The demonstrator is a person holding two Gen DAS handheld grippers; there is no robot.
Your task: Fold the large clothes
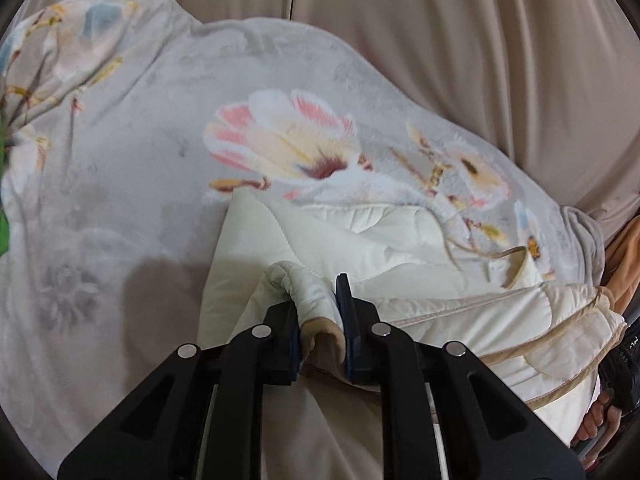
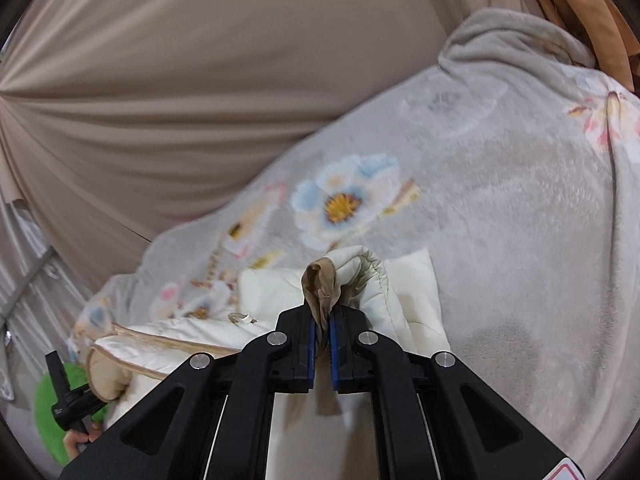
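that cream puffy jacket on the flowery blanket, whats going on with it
A person is folding a cream quilted jacket on a grey floral blanket, a handheld gripper in each hand. The left gripper has a padded edge of the jacket between its fingers; the right gripper is pinched shut on a tan-lined edge. Both hold their parts lifted above the rest of the jacket, which lies bunched on the blanket. The fold looks mid-way, not yet laid flat.

The left gripper point(image 1: 318, 300) angles steeply downward, jaws pinched on a padded cream fold. The right gripper point(image 2: 323, 312) tilts down less, jaws nearly together, clamping tan trim.
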